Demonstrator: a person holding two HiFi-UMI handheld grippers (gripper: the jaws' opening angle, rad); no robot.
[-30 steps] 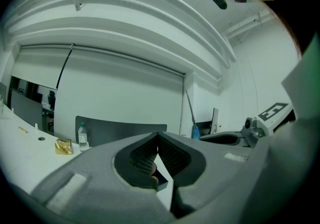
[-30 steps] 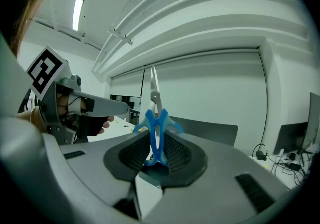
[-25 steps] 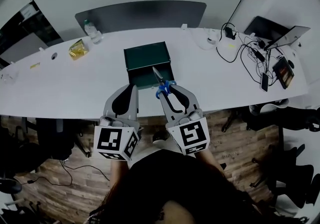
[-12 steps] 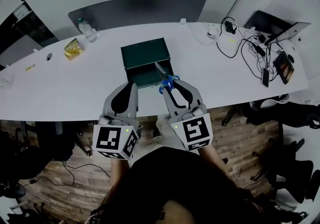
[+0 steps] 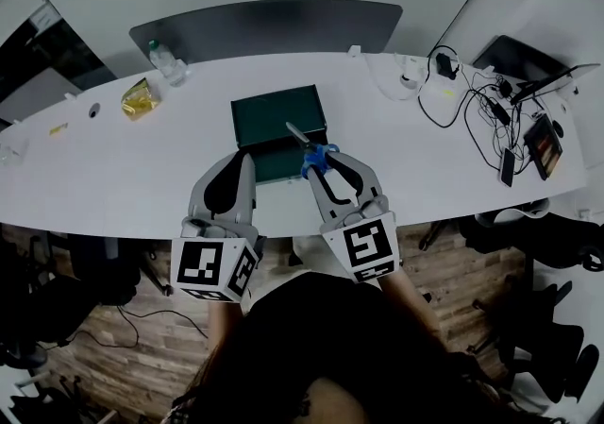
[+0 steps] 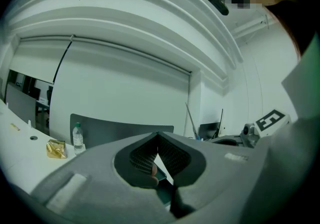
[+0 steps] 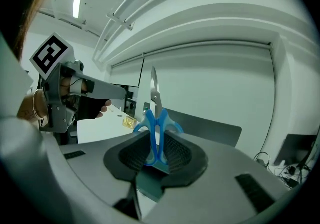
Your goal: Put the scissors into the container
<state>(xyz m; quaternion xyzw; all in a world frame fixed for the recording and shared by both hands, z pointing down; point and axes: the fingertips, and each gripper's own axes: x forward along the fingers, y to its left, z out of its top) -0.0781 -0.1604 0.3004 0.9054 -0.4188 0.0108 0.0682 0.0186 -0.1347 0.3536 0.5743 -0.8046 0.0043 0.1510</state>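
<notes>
The scissors [image 5: 314, 154] have blue handles, and their closed blade points away from me. My right gripper [image 5: 322, 163] is shut on the handles. In the right gripper view the scissors [image 7: 156, 133] stand upright between the jaws of the right gripper [image 7: 157, 150]. The container [image 5: 238, 126] is a dark green open box on the white table. In the head view the blade tip lies over its near part. Left of the scissors, my left gripper [image 5: 246, 160] hangs near the container's near-left corner. In its own view the left gripper [image 6: 158, 138] is shut at the tips on nothing.
A water bottle [image 5: 160, 55] and a yellow packet [image 5: 138, 97] sit at the table's [image 5: 113, 167] back left. Cables [image 5: 461, 103], a laptop [image 5: 533, 68] and phones [image 5: 543, 141] crowd the right end. A dark chair back [image 5: 264, 25] stands behind the table.
The right gripper has carried the scissors slightly forward, towards the container. The left gripper has stayed about where it was. Both grips are unchanged.
</notes>
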